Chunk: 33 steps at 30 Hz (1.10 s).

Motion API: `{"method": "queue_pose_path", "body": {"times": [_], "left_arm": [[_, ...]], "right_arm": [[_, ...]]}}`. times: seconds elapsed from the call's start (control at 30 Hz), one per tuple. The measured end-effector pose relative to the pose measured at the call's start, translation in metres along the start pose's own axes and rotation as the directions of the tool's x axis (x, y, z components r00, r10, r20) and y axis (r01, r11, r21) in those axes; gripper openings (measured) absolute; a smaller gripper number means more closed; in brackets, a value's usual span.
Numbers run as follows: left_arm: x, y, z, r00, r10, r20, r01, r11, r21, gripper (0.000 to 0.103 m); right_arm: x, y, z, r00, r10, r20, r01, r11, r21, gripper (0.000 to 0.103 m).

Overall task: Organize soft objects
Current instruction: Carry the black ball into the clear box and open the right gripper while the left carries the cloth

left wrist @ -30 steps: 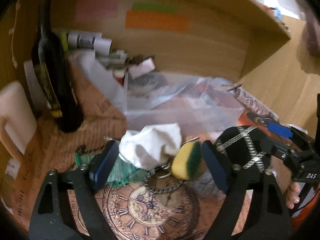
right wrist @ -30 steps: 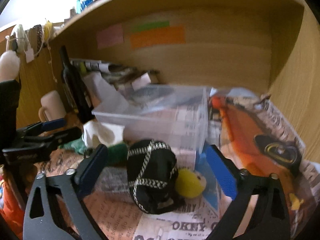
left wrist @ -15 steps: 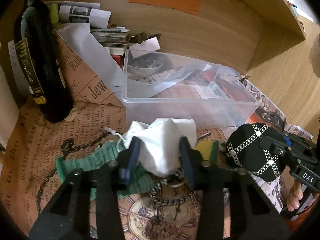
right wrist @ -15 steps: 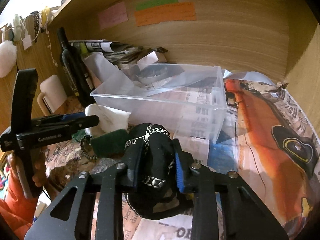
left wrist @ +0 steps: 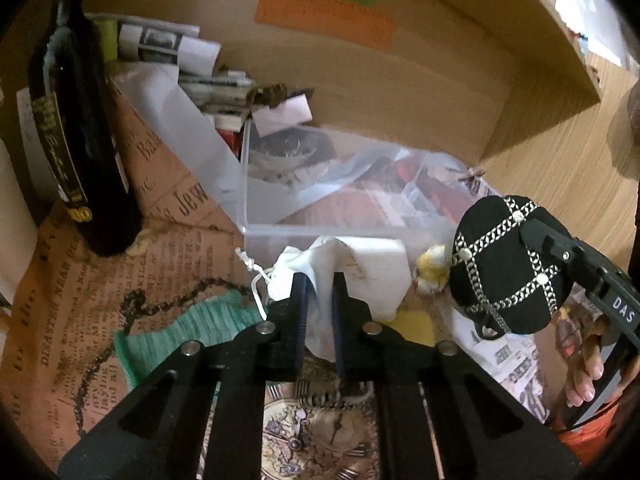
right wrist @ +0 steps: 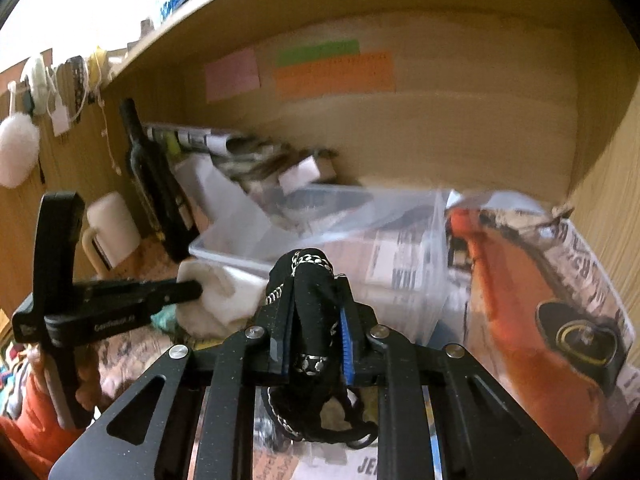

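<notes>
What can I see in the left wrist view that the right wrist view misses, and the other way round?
Left only: the green cloth, yellow sponge and clock print around the left claw. Right only: the mug, the white pompom hanging on the wall, and the orange car picture. Both: the white pouch, black chained pouch in the right claw, clear bin and bottle.

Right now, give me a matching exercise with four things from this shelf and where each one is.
Things:
1. white pouch
2. black chain-trimmed pouch
3. dark bottle
4. clear plastic bin

Places:
A. standing at the far left
B. pinched in the right gripper
C. pinched in the left gripper
D. just behind both pouches

Pairs: 1-C, 2-B, 3-A, 4-D
</notes>
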<state>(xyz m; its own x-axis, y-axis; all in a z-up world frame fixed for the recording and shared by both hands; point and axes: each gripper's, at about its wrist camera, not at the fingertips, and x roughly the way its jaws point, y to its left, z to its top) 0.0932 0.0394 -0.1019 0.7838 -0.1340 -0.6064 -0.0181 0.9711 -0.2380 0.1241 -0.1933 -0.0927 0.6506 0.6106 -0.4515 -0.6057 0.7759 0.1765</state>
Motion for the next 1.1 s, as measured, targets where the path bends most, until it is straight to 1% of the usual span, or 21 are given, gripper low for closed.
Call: {"method": "queue_pose_path", "body": {"times": [0.27, 0.5, 0.57, 0.67, 0.7, 0.73, 0.77, 0.83, 0.9, 0.93, 1.0, 1.1], "left_arm": [[-0.025, -0.002, 0.020, 0.996, -0.010, 0.085, 0.010, 1.000, 0.003, 0.006], [-0.040, -0.009, 0.040, 0.987, -0.015, 0.159, 0.009, 0.999, 0.041, 0.005], [-0.040, -0.010, 0.043, 0.986, -0.005, 0.166, -0.004, 0.999, 0.053, 0.005], [-0.032, -0.008, 0.043, 0.991, 0.005, 0.133, -0.014, 0.998, 0.066, 0.005], [-0.026, -0.006, 0.041, 0.994, 0.007, 0.110, -0.014, 0.998, 0.066, 0.009], [-0.019, -0.004, 0.039, 0.997, 0.005, 0.079, -0.010, 0.998, 0.064, 0.017], [-0.014, -0.002, 0.036, 0.998, 0.006, 0.058, -0.009, 0.998, 0.060, 0.022], [0.000, 0.004, 0.028, 1.000, 0.009, 0.004, -0.009, 0.999, 0.044, 0.049], [0.009, 0.009, 0.020, 0.999, 0.025, -0.020, -0.024, 0.999, 0.031, 0.062], [0.013, 0.011, 0.016, 0.999, 0.033, -0.030, -0.033, 0.999, 0.028, 0.063], [0.021, 0.015, 0.009, 0.997, 0.044, -0.062, -0.042, 0.999, 0.027, 0.063], [0.035, 0.020, 0.000, 0.993, 0.040, -0.111, -0.039, 0.999, 0.016, 0.063]], "right_arm": [[-0.011, -0.005, 0.024, 0.996, -0.015, 0.092, 0.014, 1.000, 0.018, 0.016], [-0.016, -0.011, 0.043, 0.988, -0.038, 0.152, 0.034, 0.999, 0.027, 0.016], [-0.016, -0.011, 0.049, 0.984, -0.059, 0.167, 0.056, 0.998, 0.020, 0.016], [-0.012, -0.011, 0.057, 0.979, -0.096, 0.182, 0.097, 0.995, 0.004, 0.016], [-0.010, -0.012, 0.059, 0.978, -0.104, 0.182, 0.105, 0.994, 0.001, 0.016], [-0.007, -0.012, 0.061, 0.976, -0.120, 0.183, 0.123, 0.992, -0.005, 0.016], [-0.006, -0.012, 0.062, 0.974, -0.130, 0.183, 0.134, 0.991, -0.009, 0.016], [-0.001, -0.014, 0.065, 0.971, -0.153, 0.185, 0.159, 0.987, -0.019, 0.016], [0.004, -0.016, 0.067, 0.968, -0.172, 0.182, 0.179, 0.984, -0.023, 0.016], [0.008, -0.018, 0.067, 0.968, -0.177, 0.178, 0.184, 0.983, -0.023, 0.016], [0.017, -0.020, 0.066, 0.970, -0.185, 0.159, 0.192, 0.981, -0.028, 0.016], [0.032, -0.022, 0.063, 0.974, -0.191, 0.118, 0.197, 0.980, -0.038, 0.016]]}}
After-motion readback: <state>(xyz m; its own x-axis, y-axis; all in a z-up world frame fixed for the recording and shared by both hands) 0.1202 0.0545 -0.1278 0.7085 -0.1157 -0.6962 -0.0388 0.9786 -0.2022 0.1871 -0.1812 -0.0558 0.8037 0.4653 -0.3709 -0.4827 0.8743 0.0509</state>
